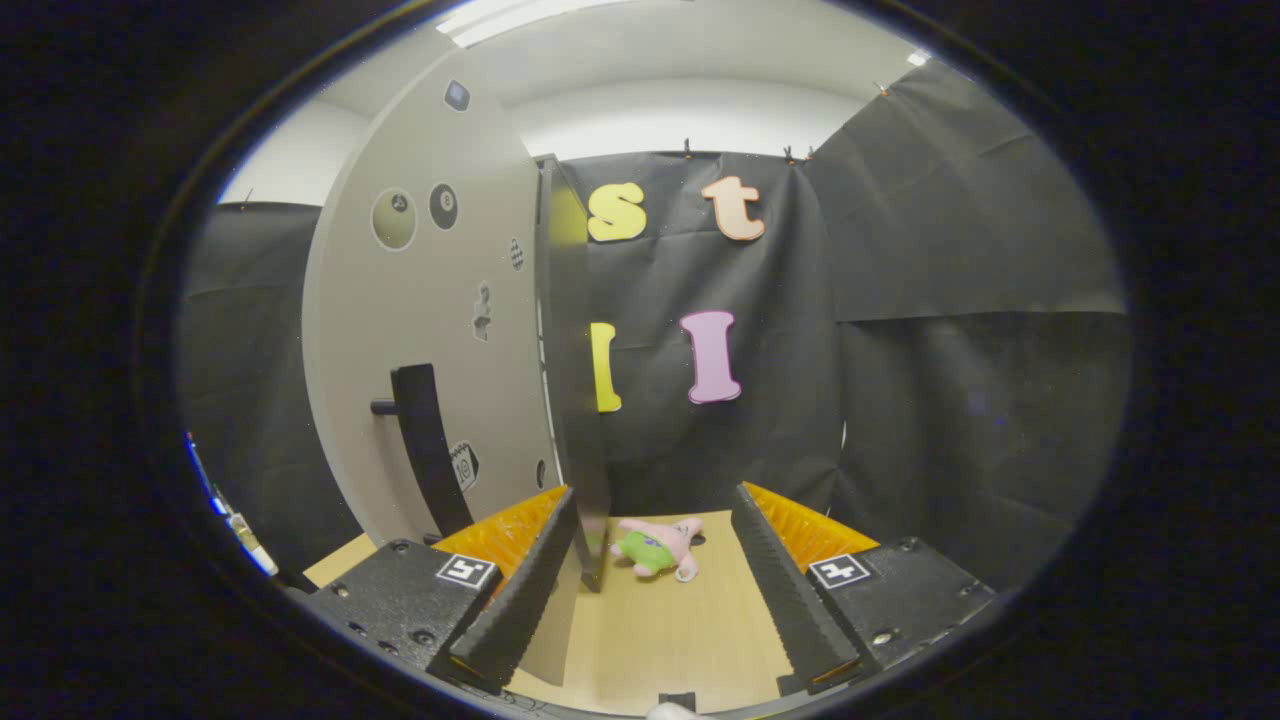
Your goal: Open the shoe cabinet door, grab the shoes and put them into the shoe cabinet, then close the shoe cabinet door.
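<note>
The shoe cabinet door (pixel 430 330) is a tall grey panel with small stickers and a black bar handle (pixel 425 450) low on its face. It stands ahead and to the left, swung so that its dark edge (pixel 575 400) points toward me. My gripper (pixel 655 490) is open, its black ribbed fingers (pixel 520 600) wide apart over the wooden surface (pixel 660 640). The door's lower corner sits between the fingers, close against the left one, and the right finger is well clear of it. Nothing is held.
A small pink plush toy (pixel 660 545) with a green patch lies on the wood just ahead of the fingers, right of the door's edge. Black cloth walls stand behind and to the right.
</note>
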The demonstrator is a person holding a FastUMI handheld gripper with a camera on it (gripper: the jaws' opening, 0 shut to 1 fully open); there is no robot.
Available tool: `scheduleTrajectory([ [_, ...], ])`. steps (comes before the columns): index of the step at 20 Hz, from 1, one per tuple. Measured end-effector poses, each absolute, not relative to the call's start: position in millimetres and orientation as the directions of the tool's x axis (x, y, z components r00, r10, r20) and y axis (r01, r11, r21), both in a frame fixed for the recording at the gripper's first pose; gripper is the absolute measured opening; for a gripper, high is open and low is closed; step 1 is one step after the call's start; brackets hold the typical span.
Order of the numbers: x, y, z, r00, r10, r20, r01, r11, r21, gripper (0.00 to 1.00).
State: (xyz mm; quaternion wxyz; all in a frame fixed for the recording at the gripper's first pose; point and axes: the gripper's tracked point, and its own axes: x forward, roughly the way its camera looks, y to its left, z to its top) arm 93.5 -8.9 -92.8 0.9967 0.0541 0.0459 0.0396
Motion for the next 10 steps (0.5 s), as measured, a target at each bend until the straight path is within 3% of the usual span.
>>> scheduleTrajectory([
  [10, 107, 22, -81, 0.989, 0.125, -0.084, -0.119, 0.990, 0.076, 0.97],
])
